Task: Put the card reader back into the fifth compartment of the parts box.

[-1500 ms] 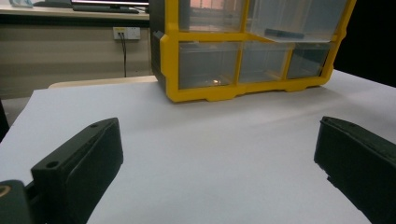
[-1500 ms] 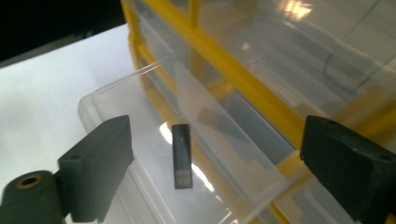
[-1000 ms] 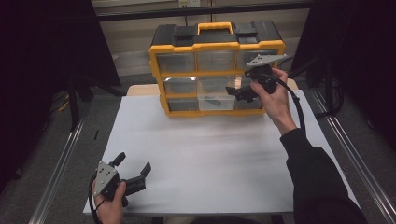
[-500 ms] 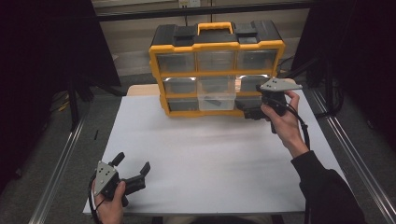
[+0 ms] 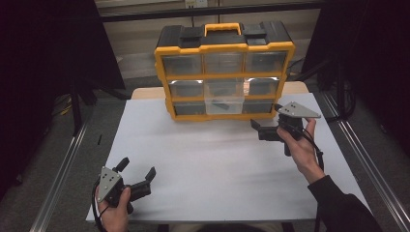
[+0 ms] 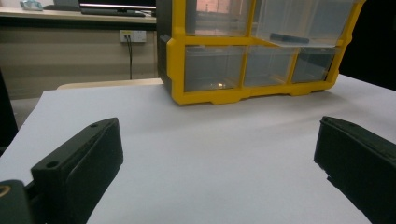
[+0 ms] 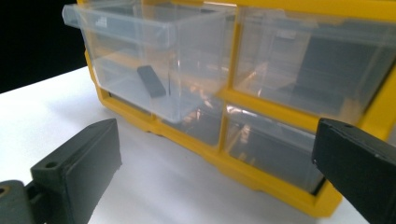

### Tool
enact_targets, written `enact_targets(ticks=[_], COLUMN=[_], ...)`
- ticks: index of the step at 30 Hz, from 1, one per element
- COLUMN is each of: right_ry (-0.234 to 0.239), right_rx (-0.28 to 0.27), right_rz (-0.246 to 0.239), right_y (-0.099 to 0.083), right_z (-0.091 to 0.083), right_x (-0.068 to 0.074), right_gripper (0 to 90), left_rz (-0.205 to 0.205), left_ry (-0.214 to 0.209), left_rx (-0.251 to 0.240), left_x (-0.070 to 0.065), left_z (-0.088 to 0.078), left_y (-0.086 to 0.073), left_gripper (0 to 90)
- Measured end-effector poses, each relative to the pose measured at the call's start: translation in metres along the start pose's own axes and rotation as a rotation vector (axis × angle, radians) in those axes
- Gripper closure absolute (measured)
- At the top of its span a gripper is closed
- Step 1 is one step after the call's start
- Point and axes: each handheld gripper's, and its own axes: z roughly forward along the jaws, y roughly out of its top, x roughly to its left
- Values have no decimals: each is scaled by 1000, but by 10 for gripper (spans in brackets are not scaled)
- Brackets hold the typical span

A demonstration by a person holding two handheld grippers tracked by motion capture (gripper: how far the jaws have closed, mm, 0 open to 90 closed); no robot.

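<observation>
- Drawer in the middle of the cabinet stands pulled out, proud of its neighbours, with a small dark block lying on its clear floor.
- Cabinet is yellow with a black top and sits at the far edge of the white worktop, all other drawers flush.
- Your right gripper hangs just off the cabinet's lower right corner, low over the worktop; its jaws have just been opening and stand wide apart with nothing between them.
- From the right gripper view, the open drawer lies up and to the left of your jaws, not in line with them.
- Your left gripper rests near the front left of the worktop, well apart from the cabinet, jaws spread and empty.
- Step in hand, as I judge it: the drawer is open and you're between moves, either reaching for the block or pushing the drawer shut.
- Next move calls for lifting the right gripper to drawer height and swinging it towards the middle before closing on anything.
- Watch the thin front lip; it could flex if you catch it off-centre.
</observation>
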Motion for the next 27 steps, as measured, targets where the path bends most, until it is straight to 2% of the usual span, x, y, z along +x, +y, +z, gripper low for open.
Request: enact_targets(ticks=[3, 8, 12, 19, 27], right_ry=[-11, -23, -63, -111, -156], right_rx=[-40, -36, -35, -50, -45], right_rz=[15, 13, 34, 42, 63], right_y=[-11, -30, -42, -59, -78], right_z=[-7, -19, -31, -49, -72], right_x=[2, 4, 0, -1, -6], right_gripper=[13, 14, 16, 18, 18], left_rz=[2, -5, -3, 9, 5], left_ry=[3, 2, 7, 15, 47], left_rx=[1, -1, -3, -3, -9], left_x=[0, -1, -1, -1, -2], left_z=[0, -1, -2, -5, -7], left_y=[0, 0, 0, 1, 0], left_gripper=[12, 13, 13, 13, 13])
